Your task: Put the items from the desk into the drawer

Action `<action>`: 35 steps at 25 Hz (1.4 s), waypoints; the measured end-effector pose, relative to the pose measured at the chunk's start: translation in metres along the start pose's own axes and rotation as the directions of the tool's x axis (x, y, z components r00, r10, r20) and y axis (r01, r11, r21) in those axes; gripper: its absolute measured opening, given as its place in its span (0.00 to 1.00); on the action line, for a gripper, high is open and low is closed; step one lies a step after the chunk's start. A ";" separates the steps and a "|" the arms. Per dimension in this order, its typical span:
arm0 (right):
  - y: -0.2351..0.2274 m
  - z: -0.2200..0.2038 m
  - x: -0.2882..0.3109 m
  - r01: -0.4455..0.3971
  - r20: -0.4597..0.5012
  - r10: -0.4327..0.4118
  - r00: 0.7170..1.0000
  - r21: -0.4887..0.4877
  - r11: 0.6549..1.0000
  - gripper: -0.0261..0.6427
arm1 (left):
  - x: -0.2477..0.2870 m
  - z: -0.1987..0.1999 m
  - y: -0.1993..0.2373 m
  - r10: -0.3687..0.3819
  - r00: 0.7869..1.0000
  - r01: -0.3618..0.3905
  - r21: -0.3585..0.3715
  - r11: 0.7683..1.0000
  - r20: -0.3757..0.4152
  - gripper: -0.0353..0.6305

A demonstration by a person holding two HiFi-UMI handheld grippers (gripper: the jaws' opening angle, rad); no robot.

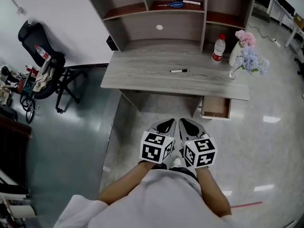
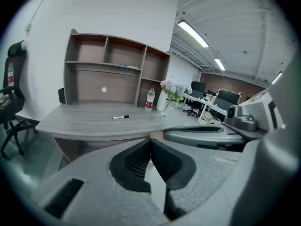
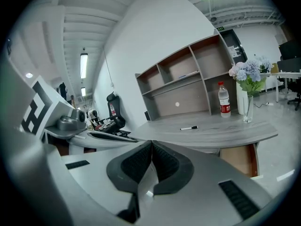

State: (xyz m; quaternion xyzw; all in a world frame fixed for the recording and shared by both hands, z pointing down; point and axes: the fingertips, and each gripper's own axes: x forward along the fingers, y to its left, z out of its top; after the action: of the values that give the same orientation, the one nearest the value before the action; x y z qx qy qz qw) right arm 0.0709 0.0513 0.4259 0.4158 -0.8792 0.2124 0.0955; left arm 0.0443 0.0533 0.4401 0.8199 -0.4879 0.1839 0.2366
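A black marker pen lies on the grey wooden desk, near its middle. The drawer under the desk's right end stands pulled open and looks bare inside. Both grippers hover side by side over the floor in front of the desk, well short of it. My left gripper is shut with nothing between its pads. My right gripper is likewise shut and holds nothing. The pen shows in both gripper views, far ahead of the jaws.
A water bottle and a vase of flowers stand at the desk's right end. A hutch of shelves rises at the back, with scissors on a shelf. A black office chair stands at the left.
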 end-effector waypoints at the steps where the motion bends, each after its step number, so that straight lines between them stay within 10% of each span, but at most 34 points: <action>1: -0.003 0.002 0.003 -0.001 0.000 0.001 1.000 0.003 1.000 0.04 | 0.003 0.001 0.002 0.004 1.000 -0.004 -0.003 1.000 -0.003 0.06; 35: -0.062 0.064 0.190 0.245 -0.058 -0.242 0.969 0.051 0.968 0.04 | 0.126 0.097 0.153 -0.255 0.965 0.259 0.061 0.964 -0.062 0.06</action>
State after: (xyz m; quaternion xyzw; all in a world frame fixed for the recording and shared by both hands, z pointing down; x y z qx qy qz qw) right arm -0.0014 -0.1437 0.4522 0.5175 -0.8122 0.2353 0.1313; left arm -0.0267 -0.1549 0.4597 0.8785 -0.3644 0.1903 0.2432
